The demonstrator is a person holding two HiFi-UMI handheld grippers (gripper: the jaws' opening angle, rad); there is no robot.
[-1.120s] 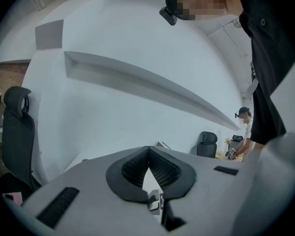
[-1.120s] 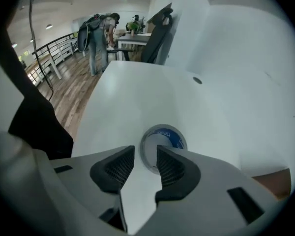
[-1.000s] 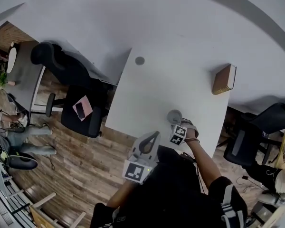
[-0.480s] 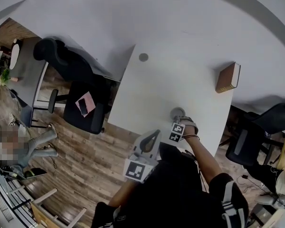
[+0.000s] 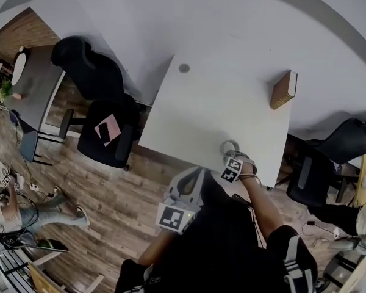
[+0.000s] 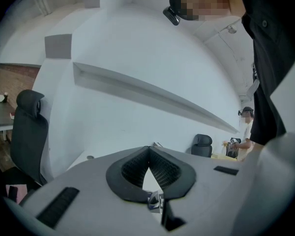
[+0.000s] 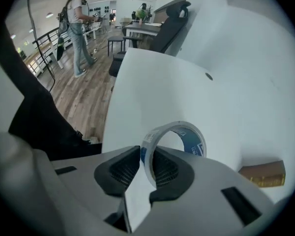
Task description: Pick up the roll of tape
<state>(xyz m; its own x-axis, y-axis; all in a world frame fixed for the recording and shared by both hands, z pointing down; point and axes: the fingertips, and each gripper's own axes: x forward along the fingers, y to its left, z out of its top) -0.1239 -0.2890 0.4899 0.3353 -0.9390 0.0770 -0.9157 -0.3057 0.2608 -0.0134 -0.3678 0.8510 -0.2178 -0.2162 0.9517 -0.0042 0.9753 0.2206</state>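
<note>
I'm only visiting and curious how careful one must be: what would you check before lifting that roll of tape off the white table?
1. Roll of tape between the right gripper's jaws: ok, one wall of the ring sits between them.
2. Grip closed: ok, the jaws have just been closing and press that wall.
3. Roll lifted off the table: cannot tell.
4. Left gripper out of the way: ok, shut, empty, off the table.
5. Book clear of the roll: ok, far across the table.

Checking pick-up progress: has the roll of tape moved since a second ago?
Yes. The roll of tape has shifted toward the table's near edge, away from the book, its wall between the right gripper's jaws, which have just been closing.
</note>
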